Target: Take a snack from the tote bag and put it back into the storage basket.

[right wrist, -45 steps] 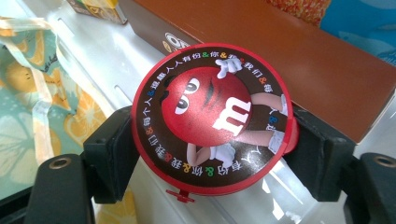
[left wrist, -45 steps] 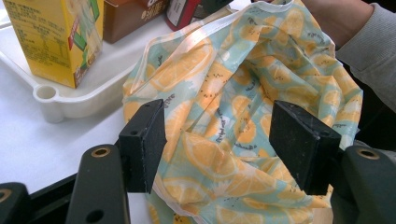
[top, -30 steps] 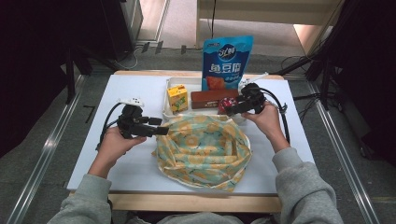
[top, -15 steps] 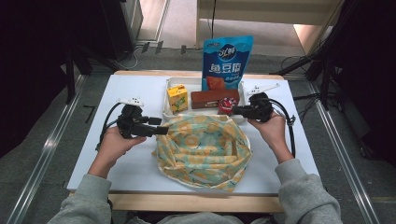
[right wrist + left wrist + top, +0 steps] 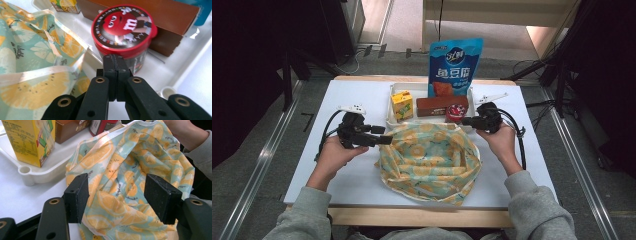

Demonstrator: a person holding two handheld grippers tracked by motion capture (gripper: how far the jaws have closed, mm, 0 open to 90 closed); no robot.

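A lemon-print bag (image 5: 430, 160) is spread on the white table (image 5: 312, 175), just in front of a white tray (image 5: 399, 90). In the tray are seen a yellow carton (image 5: 402, 106), a brown box (image 5: 439, 105) and a red tub (image 5: 455, 113); a blue pouch (image 5: 455, 67) stands upright at the tray's far side.

The left gripper (image 5: 384, 140) is held level at the bag's left edge. In the left gripper view (image 5: 116, 195) its jaws are seen wide apart, with the bag's cloth (image 5: 130, 182) lying behind and between them; no grip on the cloth can be made out.

The right gripper (image 5: 464, 120) is held at the bag's far right corner, just beside the tub. In the right gripper view (image 5: 115, 60) its jaws have just been closing and are pressed flat together with nothing between them, their tips right in front of the tub (image 5: 124, 30), below its lid. The bag's rim (image 5: 47, 35) is seen just to their left; contact with the tub cannot be judged.
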